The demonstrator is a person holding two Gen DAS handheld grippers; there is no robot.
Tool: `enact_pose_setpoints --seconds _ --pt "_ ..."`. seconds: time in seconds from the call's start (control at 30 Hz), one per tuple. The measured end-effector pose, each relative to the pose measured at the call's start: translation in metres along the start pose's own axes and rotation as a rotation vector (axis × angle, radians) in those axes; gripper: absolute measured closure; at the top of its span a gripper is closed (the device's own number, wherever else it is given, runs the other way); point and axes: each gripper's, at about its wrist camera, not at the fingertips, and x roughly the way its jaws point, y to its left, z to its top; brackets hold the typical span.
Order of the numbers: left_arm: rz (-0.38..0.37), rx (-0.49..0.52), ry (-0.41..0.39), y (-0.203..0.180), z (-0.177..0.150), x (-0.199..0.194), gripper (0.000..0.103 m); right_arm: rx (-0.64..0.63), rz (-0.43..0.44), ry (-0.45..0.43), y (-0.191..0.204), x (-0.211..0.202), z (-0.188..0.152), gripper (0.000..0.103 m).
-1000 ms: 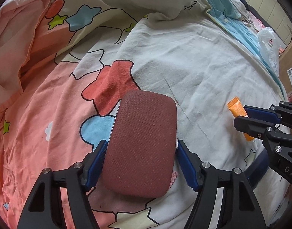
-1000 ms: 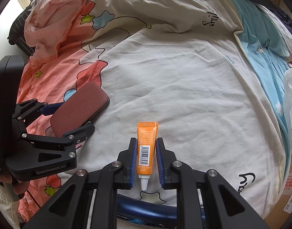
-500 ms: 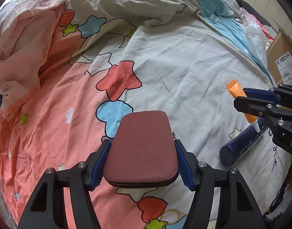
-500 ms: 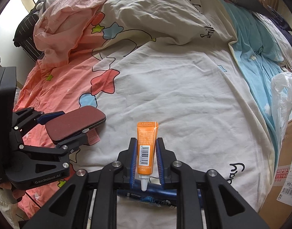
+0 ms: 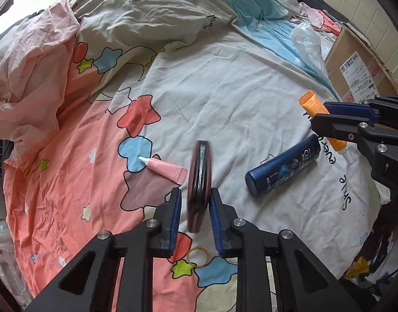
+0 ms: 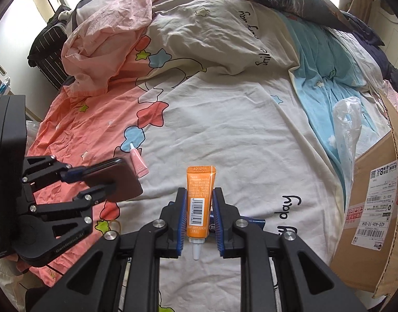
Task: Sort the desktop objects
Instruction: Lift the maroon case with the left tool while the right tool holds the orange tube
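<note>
My left gripper (image 5: 195,202) is shut on a maroon flat case (image 5: 199,182), held on edge above the bed; it also shows in the right wrist view (image 6: 113,182). My right gripper (image 6: 199,200) is shut on an orange tube (image 6: 199,202), cap pointing back at the camera, lifted above the quilt; the tube also shows in the left wrist view (image 5: 321,119). A pink tube (image 5: 167,170) lies on the quilt left of the case. A dark blue bottle (image 5: 283,169) lies on the quilt under the right gripper.
A patterned quilt (image 6: 225,119) covers the bed, bunched up at the far left. A cardboard box (image 6: 376,208) and a clear plastic bag (image 6: 347,122) stand at the right edge. A yellow rubber band (image 5: 197,257) lies near my left gripper.
Both grippers rose higher above the bed. The left gripper turned, so the maroon case went from flat to on edge. The pink tube under it came into view.
</note>
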Motion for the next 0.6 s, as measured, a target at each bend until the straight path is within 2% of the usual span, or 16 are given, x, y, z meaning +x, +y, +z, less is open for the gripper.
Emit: enact_pose_setpoints --seconds 0.07,0.1,0.17,0.2,0.23,0.43,0.6 --pt "0.009 0.008 -0.010 -0.005 0.000 -0.002 0.080 0.004 0.003 0.000 -0.004 -0.005 -0.002 0.085" --pt "0.009 0.010 -0.019 -0.006 0.000 -0.002 0.076 0.004 0.002 -0.001 -0.006 -0.006 -0.003 0.085" --pt "0.014 0.000 -0.028 -0.007 -0.001 0.004 0.045 0.004 -0.002 -0.003 -0.009 -0.006 -0.006 0.085" --pt "0.028 -0.012 -0.036 -0.006 -0.001 0.008 0.021 0.005 -0.001 0.000 -0.010 -0.005 -0.007 0.085" --pt "0.038 -0.020 -0.038 -0.005 0.000 0.013 0.014 0.004 -0.002 0.004 -0.011 -0.002 -0.009 0.085" --pt "0.102 -0.056 -0.009 0.004 0.013 0.056 0.014 -0.007 -0.005 0.013 -0.016 0.018 -0.006 0.085" --pt "0.037 -0.093 0.019 0.006 0.026 0.092 0.014 0.003 -0.008 0.012 -0.022 0.036 0.000 0.085"
